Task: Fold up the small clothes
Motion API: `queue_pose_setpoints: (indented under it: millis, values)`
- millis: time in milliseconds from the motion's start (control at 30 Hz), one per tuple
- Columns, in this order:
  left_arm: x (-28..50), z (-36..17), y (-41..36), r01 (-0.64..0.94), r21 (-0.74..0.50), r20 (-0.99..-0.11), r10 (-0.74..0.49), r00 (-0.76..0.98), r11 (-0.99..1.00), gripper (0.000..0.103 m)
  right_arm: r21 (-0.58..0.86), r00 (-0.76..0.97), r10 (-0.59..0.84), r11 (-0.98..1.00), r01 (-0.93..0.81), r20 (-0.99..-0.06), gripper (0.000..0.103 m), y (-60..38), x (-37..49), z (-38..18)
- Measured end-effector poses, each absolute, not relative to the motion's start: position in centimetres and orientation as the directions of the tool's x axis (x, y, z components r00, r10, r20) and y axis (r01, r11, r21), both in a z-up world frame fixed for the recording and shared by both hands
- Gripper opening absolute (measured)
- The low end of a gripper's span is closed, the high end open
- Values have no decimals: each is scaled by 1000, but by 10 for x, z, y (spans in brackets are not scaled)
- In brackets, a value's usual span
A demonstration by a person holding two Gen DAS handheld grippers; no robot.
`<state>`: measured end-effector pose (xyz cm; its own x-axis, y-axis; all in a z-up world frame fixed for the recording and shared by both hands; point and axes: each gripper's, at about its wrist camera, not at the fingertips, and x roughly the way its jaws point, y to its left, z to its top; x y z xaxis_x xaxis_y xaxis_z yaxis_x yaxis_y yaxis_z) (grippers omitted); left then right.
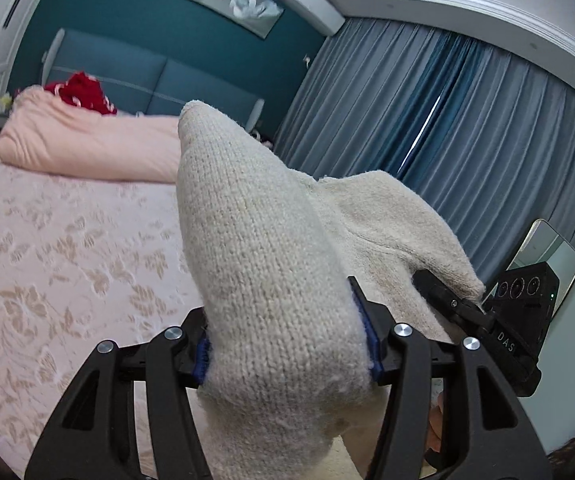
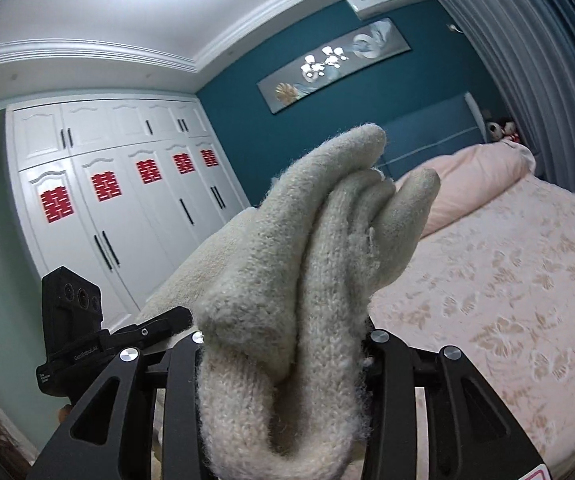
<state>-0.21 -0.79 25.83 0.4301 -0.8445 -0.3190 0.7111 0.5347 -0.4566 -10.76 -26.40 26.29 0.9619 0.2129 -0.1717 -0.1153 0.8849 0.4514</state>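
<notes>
cream knit garment (image 1: 263,264) spans level between both tools, bunched ends pointing forward.

Bed (image 1: 47,240) bears pink duvet (image 1: 87,148), red garment (image 1: 83,92).

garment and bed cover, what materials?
Garment: cream knitted yarn, probably wool or acrylic; visible stitch rows, fuzzy surface, fleecy on the inner side. Bed cover: pink woven fabric, matte, with a raised beige floral pattern; looks like jacquard or embroidered, fibre unclear.
</notes>
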Motion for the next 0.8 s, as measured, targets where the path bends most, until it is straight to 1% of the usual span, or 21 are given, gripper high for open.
queue_pose_setpoints:
  millis: [67,133,200,233,267,300,333,367,400,433,467,500,533,567,600,633,700,733,767,800]
  values:
    - [2,269,17,716,-428,-287,-834,471,552,55,447,958,247,880,-160,-143,38,-247,-91,266]
    - [10,271,38,709,-414,-267,-820,506,572,55,447,952,272,876,-183,-143,38,-233,-74,260]
    - [22,264,56,693,-405,-265,-802,536,597,56,471,937,303,861,-192,-173,40,-221,-53,246]
    - [31,256,62,681,-398,-278,-789,549,614,57,486,931,305,856,-175,-202,42,-217,-39,231]
    - [40,245,68,665,-395,-298,-773,560,634,59,503,922,309,850,-158,-232,46,-210,-32,216]
    - [52,228,73,645,-398,-327,-758,565,652,60,522,910,313,843,-133,-273,48,-205,-20,194]
    - [63,208,79,621,-412,-361,-745,561,667,61,532,892,302,843,-85,-336,50,-202,-5,162]
    - [76,182,84,589,-440,-401,-735,547,678,68,537,863,300,842,-40,-406,58,-197,8,128]
    - [91,150,89,553,-463,-442,-722,532,692,76,538,820,301,843,10,-487,60,-193,22,87]
    - [103,113,96,492,-482,-494,-689,530,725,78,507,759,273,857,87,-592,60,-192,32,42]
    - [112,76,103,428,-486,-553,-647,524,762,83,474,683,246,865,166,-688,57,-193,36,-1]
    - [119,38,110,348,-472,-628,-586,513,810,83,449,617,225,862,234,-754,51,-195,33,-34]
    - [121,3,120,263,-454,-700,-523,487,851,82,443,575,219,850,284,-788,38,-200,22,-57]
    - [118,-24,131,209,-449,-742,-493,455,869,77,467,569,233,829,308,-789,36,-204,9,-69]
    - [111,-40,140,179,-454,-757,-484,440,873,76,476,576,235,822,312,-783,36,-207,-3,-71]
    - [102,-48,148,161,-441,-765,-463,446,883,76,456,576,215,834,311,-788,37,-207,-8,-68]
    - [89,-46,153,156,-394,-777,-419,470,906,79,419,587,185,859,293,-789,40,-208,-10,-54]
    - [83,-42,152,170,-387,-773,-420,476,906,80,422,600,184,862,283,-779,49,-208,-9,-46]
    - [82,-39,146,184,-383,-766,-423,484,905,84,429,616,188,861,271,-765,64,-206,-4,-39]
    - [80,-36,140,199,-379,-759,-427,491,904,87,430,629,186,865,260,-755,70,-203,2,-34]
